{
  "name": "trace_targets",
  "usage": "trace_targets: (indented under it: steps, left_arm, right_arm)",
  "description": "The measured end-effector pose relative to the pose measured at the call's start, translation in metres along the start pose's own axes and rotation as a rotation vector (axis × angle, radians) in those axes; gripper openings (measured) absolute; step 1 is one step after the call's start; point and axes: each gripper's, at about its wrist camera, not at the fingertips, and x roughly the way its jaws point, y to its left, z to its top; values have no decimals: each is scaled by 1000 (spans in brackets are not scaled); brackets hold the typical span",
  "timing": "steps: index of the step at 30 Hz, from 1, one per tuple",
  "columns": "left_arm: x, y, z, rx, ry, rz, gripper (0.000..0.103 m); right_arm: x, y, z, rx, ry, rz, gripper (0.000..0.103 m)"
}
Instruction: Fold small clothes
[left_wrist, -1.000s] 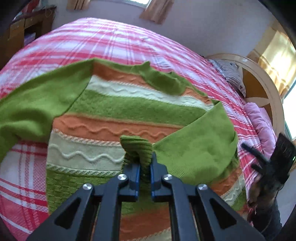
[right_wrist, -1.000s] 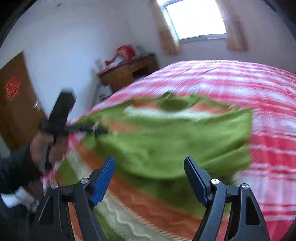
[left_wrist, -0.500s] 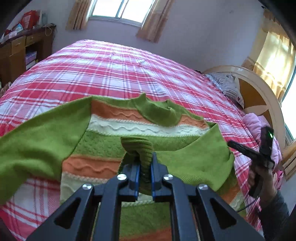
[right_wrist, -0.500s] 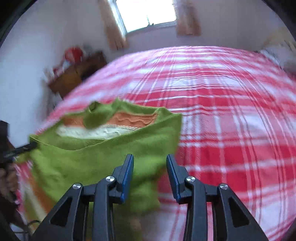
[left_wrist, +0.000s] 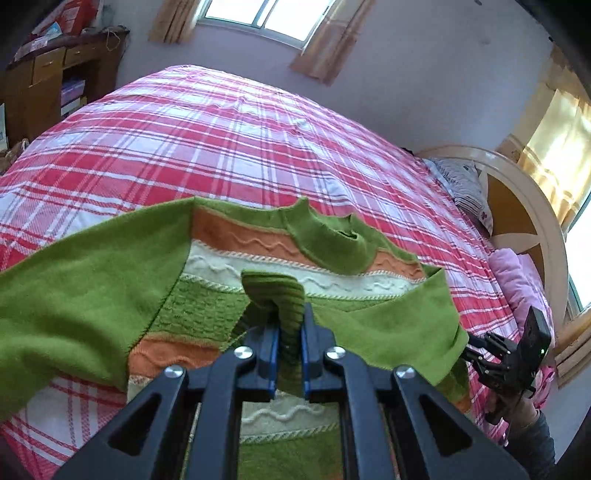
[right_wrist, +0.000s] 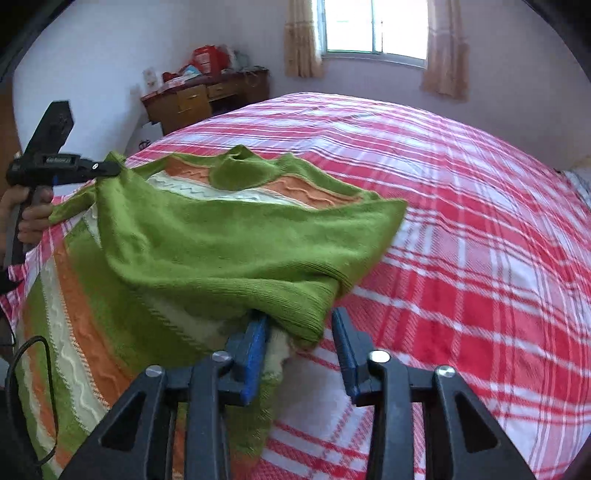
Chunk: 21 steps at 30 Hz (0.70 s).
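Observation:
A striped green, orange and cream sweater lies on the red plaid bed. My left gripper is shut on the ribbed green cuff of one sleeve, held up over the chest below the collar. From the right wrist view the left gripper pulls that sleeve across the body. My right gripper is at the sleeve's folded edge. Its jaws are closing around the fold, and the right pad still stands just off the cloth. In the left wrist view the right gripper is at the sweater's right edge.
A wooden desk with clutter stands by the far wall under a window. A round headboard, a striped pillow and a pink quilt are at the bed's right. A black cable hangs at the left.
The right gripper swung from above the sweater to the folded sleeve edge and its jaws narrowed from wide apart. The left gripper carried the cuff up and towards the collar.

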Motion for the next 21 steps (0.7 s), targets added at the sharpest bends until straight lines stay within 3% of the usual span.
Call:
trace_targets:
  steps: [7,11,12,14,15,16,19,21]
  left_arm:
    - [6,13,-7,-50,22,-10,10]
    - [24,21,-17,-83,72,24,11]
    - [25,22,-19,-84,81,32,13]
    - [23,22,-22,-73,84,64,26]
    - [20,22,-23,-65,83,77,39]
    - [15,22,-25,-51,70,87,45]
    - [9,24,-28,-15,52,94,45]
    - [12,27,-29,-20,58,103,45]
  right_arm:
    - [-36,22,-30,-56,-51,-120,12]
    - [-27,37,-32,-129,16,-149,13]
    - [-28,32,-28,-104,16,-145,15]
    - [-29,17,-24,-25,35,-102,32]
    - [-29,11,-24,5,43,-101,46]
    - [-34,2,-24,40,21,-100,49]
    - [-48,-22,-20,189,-47,17,50]
    - [-42,-46,-10,353,-72,109,55]
